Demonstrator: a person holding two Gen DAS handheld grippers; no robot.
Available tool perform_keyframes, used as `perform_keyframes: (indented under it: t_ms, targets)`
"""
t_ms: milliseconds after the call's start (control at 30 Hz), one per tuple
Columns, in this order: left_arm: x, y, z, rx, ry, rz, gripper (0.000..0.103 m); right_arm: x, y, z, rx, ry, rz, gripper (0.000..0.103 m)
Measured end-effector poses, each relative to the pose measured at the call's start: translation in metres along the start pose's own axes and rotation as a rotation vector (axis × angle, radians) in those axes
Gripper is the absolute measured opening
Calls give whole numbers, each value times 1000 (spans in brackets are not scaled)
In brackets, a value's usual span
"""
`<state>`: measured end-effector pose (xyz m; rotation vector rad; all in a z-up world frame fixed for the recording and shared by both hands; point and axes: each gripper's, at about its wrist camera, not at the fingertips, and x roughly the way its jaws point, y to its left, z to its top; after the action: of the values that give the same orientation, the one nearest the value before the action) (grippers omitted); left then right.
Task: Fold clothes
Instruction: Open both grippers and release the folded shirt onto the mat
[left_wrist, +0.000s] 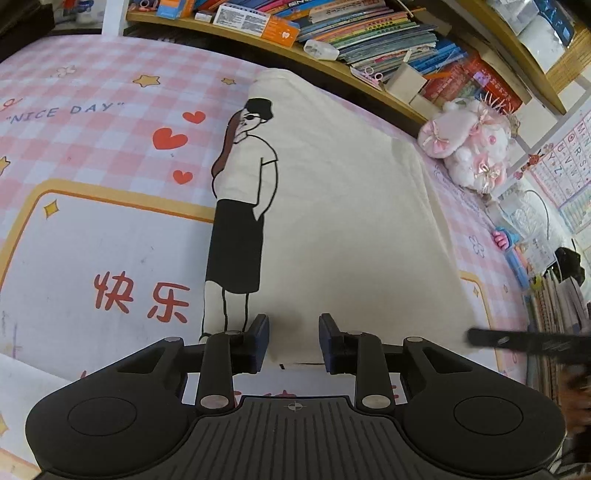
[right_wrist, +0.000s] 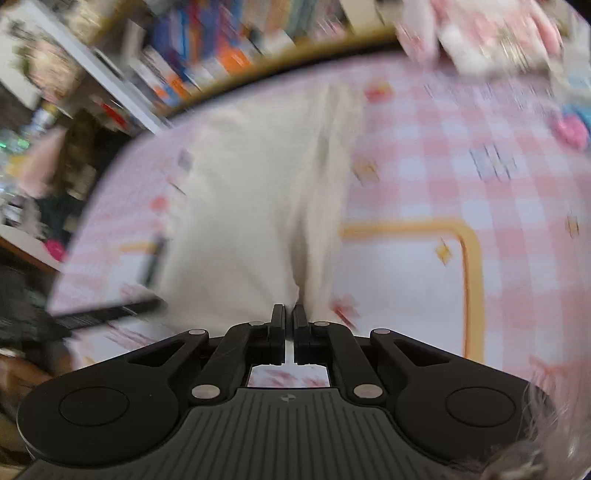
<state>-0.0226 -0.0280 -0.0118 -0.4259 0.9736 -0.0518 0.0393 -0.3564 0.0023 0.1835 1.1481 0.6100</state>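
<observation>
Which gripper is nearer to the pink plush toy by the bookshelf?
Right. The right gripper, shut on the cream shirt's near edge, sits on the plush toy's side. The left gripper, open over the same edge, is farther over toward the printed figure.

The T-shirt (left_wrist: 351, 206) is cream, printed with a line-drawn figure (left_wrist: 240, 206) in black hat, dark sunglasses, white top and black skirt, with long brown hair. Under it the bed sheet (left_wrist: 92, 155) is pink-and-white check, scattered with red hearts, yellow stars, red characters and a yellow-bordered white panel. Each claw, left (left_wrist: 294, 341) and right (right_wrist: 289, 325), is black; the plush toy (left_wrist: 469, 147) is pink and white.
</observation>
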Motion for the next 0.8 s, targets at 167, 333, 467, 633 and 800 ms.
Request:
perform_keyframes:
  t_ms: [167,333,467,633,800]
  targets:
    - [-2,-2,4,27,25,3,30,14,0,-1,-25,20,-30,5]
    - [-12,4,20,32,-10,-26,35,6,5,-3,-42,-18,-98,31]
    - [-12,17,46,5,-28,-52,36,7,14,-3,-32,-56,-128,31]
    - [3,35,83,-8,-32,-73,36,16,26,-6,-35,-79,-195,31]
    - [21,55,123,-27,-49,-106,49,22,30,-10,-8,-89,-253,31]
